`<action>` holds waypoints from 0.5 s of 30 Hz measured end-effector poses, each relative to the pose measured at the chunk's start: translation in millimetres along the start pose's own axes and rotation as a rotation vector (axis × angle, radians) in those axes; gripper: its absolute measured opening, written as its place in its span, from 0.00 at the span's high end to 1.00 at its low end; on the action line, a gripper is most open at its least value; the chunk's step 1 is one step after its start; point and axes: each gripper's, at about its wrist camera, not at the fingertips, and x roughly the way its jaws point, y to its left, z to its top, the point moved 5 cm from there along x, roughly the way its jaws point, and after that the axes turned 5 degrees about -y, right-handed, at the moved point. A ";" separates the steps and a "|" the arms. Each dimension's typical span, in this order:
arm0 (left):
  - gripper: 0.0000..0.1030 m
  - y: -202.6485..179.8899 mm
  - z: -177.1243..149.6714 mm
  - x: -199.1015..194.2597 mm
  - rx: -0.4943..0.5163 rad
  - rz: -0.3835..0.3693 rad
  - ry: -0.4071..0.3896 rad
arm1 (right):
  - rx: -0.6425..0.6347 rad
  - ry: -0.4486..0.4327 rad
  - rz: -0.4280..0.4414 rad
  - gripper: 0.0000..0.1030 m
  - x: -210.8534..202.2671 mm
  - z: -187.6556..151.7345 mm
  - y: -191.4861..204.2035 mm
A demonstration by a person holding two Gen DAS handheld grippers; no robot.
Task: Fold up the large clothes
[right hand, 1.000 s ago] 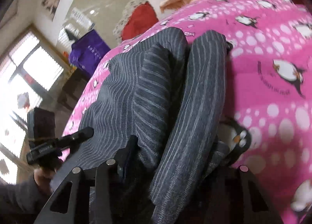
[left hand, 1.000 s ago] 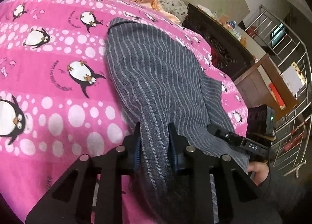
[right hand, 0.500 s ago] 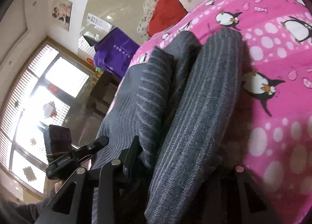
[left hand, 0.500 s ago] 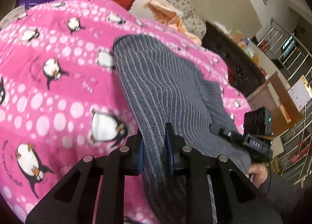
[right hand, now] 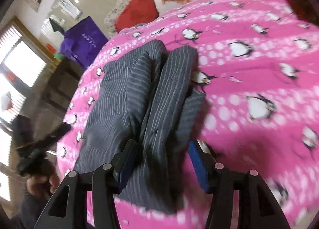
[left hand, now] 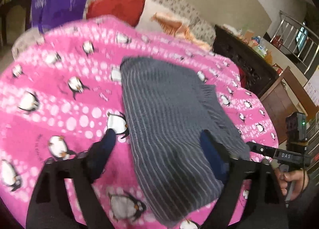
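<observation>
A grey pinstriped garment (left hand: pixel 169 119) lies folded lengthwise on the pink penguin blanket (left hand: pixel 59 99). My left gripper (left hand: pixel 159 141) is open, its jaws wide apart over the garment's near end. In the right wrist view the garment (right hand: pixel 139 99) shows as stacked folds on the blanket (right hand: pixel 249 89). My right gripper (right hand: pixel 161 159) is open too, its blue pads either side of the near end without pinching it. The right gripper also shows in the left wrist view (left hand: pixel 279 155).
Red (left hand: pixel 117 7) and white pillows and an orange cloth (left hand: pixel 171 23) lie at the bed's head. A purple bag (left hand: pixel 59 1) stands beyond the bed. Dark wooden furniture (left hand: pixel 249 69) and a metal railing (left hand: pixel 295 39) are to the right.
Both grippers have opened and let go of the garment's near end, which now rests on the blanket. Both have lifted up and back.
</observation>
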 end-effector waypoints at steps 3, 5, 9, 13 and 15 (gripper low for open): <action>0.00 -7.9 -7.9 -8.7 0.038 0.085 0.062 | -0.039 -0.084 -0.050 0.44 -26.6 -4.8 16.1; 0.00 -9.5 -17.2 -15.7 0.043 0.167 0.082 | -0.126 -0.165 -0.105 0.25 -47.0 -15.5 30.2; 0.00 -15.7 -26.5 -27.7 0.059 0.261 0.074 | -0.236 -0.165 -0.159 0.24 -57.8 -37.1 53.4; 0.00 -21.2 -30.5 -39.4 0.059 0.293 0.070 | -0.305 -0.186 -0.256 0.24 -61.6 -48.1 66.1; 0.00 -22.4 -28.8 -45.5 0.054 0.288 0.054 | -0.304 -0.200 -0.266 0.24 -67.3 -51.4 71.0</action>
